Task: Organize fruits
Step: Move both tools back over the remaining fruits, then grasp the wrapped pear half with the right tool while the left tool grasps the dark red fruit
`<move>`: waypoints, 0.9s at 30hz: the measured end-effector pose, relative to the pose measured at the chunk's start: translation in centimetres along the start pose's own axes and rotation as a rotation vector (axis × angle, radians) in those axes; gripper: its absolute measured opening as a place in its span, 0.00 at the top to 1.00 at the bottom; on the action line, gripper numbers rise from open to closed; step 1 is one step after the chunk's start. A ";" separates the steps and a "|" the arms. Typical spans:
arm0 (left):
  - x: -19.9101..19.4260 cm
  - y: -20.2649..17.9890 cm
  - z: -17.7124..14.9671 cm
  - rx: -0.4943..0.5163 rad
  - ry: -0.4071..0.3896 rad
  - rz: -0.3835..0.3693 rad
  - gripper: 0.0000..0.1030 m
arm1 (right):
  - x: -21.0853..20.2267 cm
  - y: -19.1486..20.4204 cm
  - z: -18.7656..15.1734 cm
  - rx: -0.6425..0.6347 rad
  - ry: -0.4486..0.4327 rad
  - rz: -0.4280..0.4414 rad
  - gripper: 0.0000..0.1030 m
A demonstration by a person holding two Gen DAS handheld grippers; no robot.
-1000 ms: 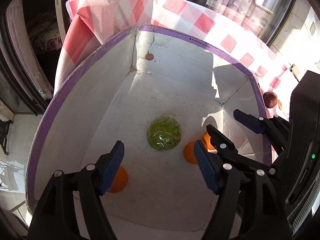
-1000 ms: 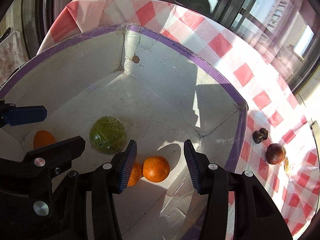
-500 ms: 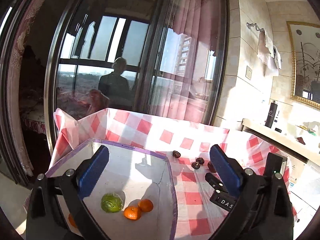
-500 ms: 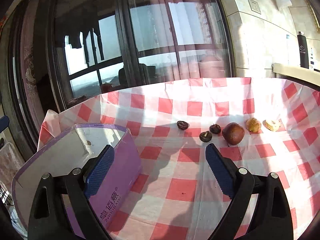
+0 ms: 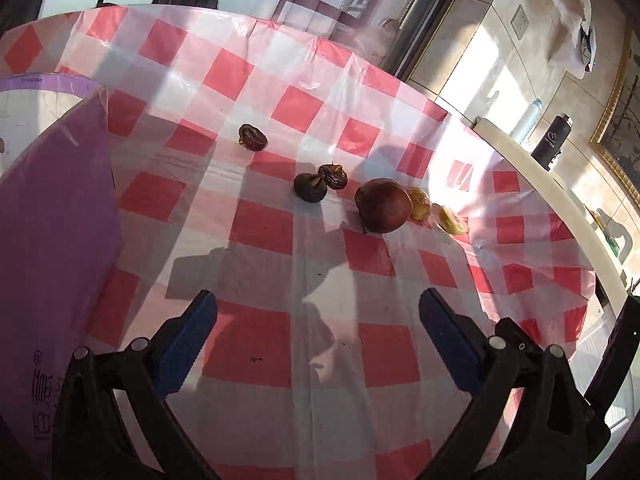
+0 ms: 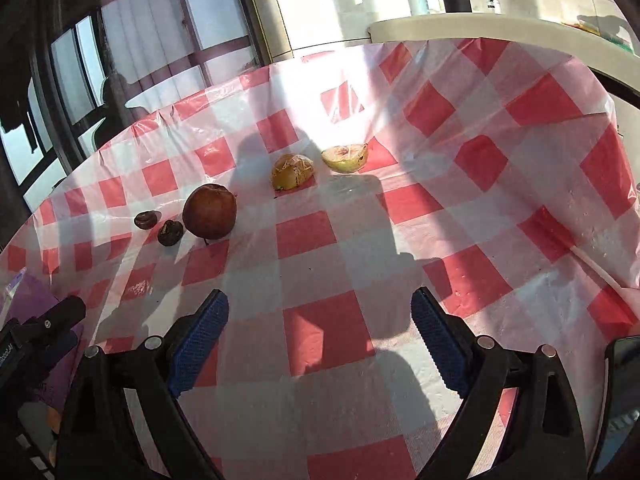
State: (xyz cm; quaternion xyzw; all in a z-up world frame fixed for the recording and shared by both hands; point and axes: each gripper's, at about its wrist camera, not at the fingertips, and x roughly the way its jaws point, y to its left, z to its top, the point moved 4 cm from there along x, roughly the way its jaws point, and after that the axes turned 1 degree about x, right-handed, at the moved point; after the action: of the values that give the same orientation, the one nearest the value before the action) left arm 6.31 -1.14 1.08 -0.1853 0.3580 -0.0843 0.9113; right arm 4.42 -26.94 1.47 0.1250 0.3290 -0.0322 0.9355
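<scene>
Both grippers hover over the checkered tabletop (image 5: pixel 260 232) with nothing between their fingers. The left gripper (image 5: pixel 318 344) and the right gripper (image 6: pixel 320 340) have just been opening, and their fingers are spread wide. Ahead lie a large reddish-brown fruit (image 5: pixel 383 205), three small dark fruits (image 5: pixel 310 187) and two yellowish pieces (image 6: pixel 292 171). The purple box (image 5: pixel 56 216) stands at the left.

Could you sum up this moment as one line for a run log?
left gripper: open, empty | right gripper: open, empty | brown fruit: on checked cloth
</scene>
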 end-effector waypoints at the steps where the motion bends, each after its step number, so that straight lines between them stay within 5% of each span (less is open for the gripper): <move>1: 1.2 0.3 0.2 -0.017 0.018 0.001 0.02 | 1.1 -0.4 0.4 -0.019 0.021 -0.022 0.13; 7: 3.8 0.5 0.6 -0.033 0.028 -0.060 0.02 | 7.6 -2.3 4.4 -0.045 0.104 -0.087 0.13; 12: 4.3 -0.8 0.0 0.040 0.047 -0.055 0.02 | 13.3 -3.1 8.2 -0.036 0.158 -0.125 0.13; 23: 4.9 -0.6 0.0 0.027 0.065 -0.020 0.02 | 21.6 -1.8 13.5 -0.125 0.233 -0.177 0.19; 27: 4.8 -0.8 0.0 0.029 0.066 -0.009 0.02 | 21.0 -1.3 13.4 -0.143 0.216 -0.127 0.42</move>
State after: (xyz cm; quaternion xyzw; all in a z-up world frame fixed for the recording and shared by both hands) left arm 9.80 -3.29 -1.62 -0.1706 0.3856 -0.0998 0.9013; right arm 28.75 -31.12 -1.83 0.0396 0.4363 -0.0540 0.8973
